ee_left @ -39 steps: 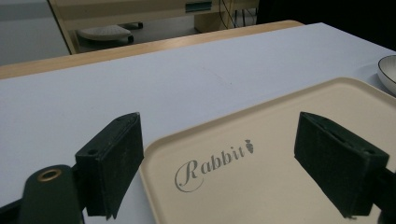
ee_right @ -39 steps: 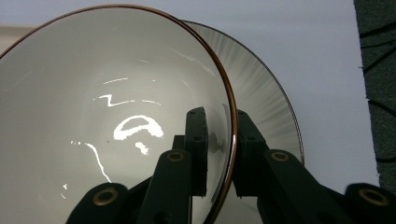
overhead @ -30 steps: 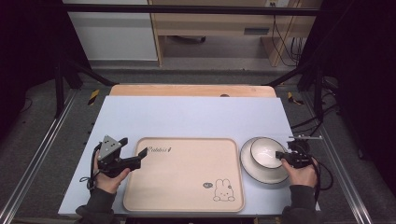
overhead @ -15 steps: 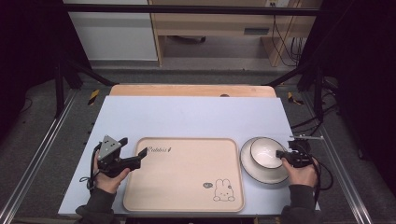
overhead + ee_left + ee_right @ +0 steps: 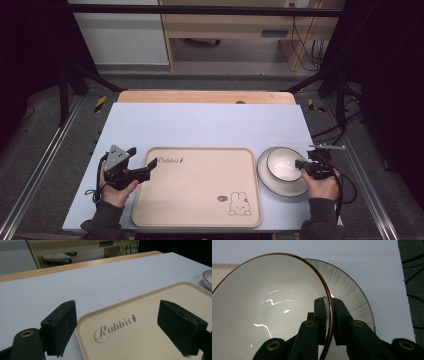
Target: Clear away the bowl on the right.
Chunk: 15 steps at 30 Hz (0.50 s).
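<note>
A white bowl (image 5: 283, 163) (image 5: 269, 310) with a thin brown rim sits on a grey-white plate (image 5: 270, 181) (image 5: 352, 292) at the table's right. My right gripper (image 5: 301, 164) (image 5: 329, 302) is shut on the bowl's rim, one jaw inside and one outside. A beige tray (image 5: 200, 187) (image 5: 140, 335) with "Rabbit" lettering and a bunny drawing lies in the middle. My left gripper (image 5: 148, 168) (image 5: 117, 322) stands open at the tray's near-left corner, jaws apart on either side of that corner, nothing pressed between them.
The pale blue table top (image 5: 210, 125) stretches back to a wooden strip (image 5: 205, 96). Black frame rails and cables (image 5: 330, 132) run along the right side. The table's right edge (image 5: 402, 290) lies close beyond the plate.
</note>
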Available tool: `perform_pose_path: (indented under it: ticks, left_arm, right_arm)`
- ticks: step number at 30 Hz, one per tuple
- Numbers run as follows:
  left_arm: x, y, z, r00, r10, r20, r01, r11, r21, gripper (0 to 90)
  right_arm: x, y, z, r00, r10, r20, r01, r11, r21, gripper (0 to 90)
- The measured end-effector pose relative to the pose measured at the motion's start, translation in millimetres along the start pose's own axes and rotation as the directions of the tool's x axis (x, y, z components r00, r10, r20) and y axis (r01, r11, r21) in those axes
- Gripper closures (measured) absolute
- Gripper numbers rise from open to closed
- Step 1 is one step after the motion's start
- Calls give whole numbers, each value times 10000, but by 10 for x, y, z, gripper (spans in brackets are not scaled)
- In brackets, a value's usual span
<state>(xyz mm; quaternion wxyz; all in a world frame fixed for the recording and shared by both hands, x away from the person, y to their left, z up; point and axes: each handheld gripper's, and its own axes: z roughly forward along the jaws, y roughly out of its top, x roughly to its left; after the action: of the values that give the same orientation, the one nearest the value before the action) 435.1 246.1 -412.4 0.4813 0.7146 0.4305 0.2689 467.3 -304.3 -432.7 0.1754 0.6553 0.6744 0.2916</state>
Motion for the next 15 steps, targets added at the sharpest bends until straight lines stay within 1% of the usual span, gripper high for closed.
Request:
perform_pose_path:
  ticks: [1, 2, 5, 6, 9, 14, 15]
  left_arm:
    - [0, 0, 0, 10000, -5, 0, 5, 10000, -3, 155]
    - [0, 1, 0, 10000, -5, -1, 5, 10000, -4, 155]
    - [2, 0, 0, 10000, -11, -6, 11, 10000, -7, 155]
    - [3, 0, -1, 10000, -13, -9, 13, 10000, -10, 155]
    - [5, 1, -3, 10000, -16, -13, 16, 10000, -10, 156]
    - [6, 2, -5, 10000, -31, -17, 31, 10000, -13, 156]
    - [7, 3, -6, 10000, -37, -16, 37, 10000, -19, 157]
  right_arm:
    - [-2, -1, -3, 9999, -163, 43, 163, 9999, -31, 829]
    - [10, 2, -9, 9999, -117, 43, 117, 9999, -29, 828]
    - [39, 9, -30, 9997, -230, 58, 230, 9997, -107, 827]
    - [41, 9, -33, 9994, -335, 87, 337, 9993, -153, 826]
    - [72, 15, -50, 9996, -284, 70, 285, 9994, -205, 824]
    - [86, 18, -63, 9988, -478, 122, 481, 9986, -229, 823]
    - [91, 19, -63, 9989, -450, 113, 453, 9987, -242, 823]
